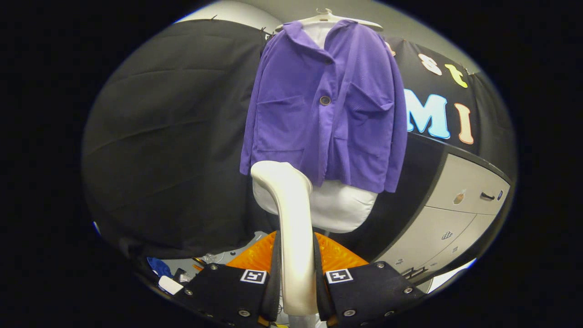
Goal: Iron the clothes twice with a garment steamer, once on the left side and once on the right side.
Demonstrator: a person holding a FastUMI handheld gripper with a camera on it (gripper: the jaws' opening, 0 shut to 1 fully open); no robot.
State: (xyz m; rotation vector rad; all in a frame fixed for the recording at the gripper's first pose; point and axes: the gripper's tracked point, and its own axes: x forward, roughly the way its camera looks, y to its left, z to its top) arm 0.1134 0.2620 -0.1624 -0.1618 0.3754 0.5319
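Black cloth hangs across the back of the booth (173, 136), creased in long folds, and to the right of it I can see a pale cabinet (460, 214) with drawer fronts and a small dark handle. A purple jacket (319, 109) hangs in front of the cloth on a white hanger (328, 19), whose hook is cut off at the top. The jacket has a collar, two chest pockets and one dark button (324, 100) near the middle; its far sleeve folds behind the body, so I cannot follow it fully.

My gripper (296, 282) has both fingers pressed against the white handle of the garment steamer (294, 228), one on each side, closed firmly around it. The handle rises between the fingers and curves over at its top, just below the jacket's hem. Beyond it the steamer's rounded white head (341, 209) faces away from me, so I cannot see its steam plate. Whether the head touches the cloth of the jacket I cannot tell; it sits just under the hem.

Behind the fingers lies something orange and ribbed (337, 255), mostly hidden by the gripper and the handle, and I cannot make out what it is. Lower left, on a pale floor, there is a blue scrap (159, 266) and a small white object (170, 285), too small to identify.
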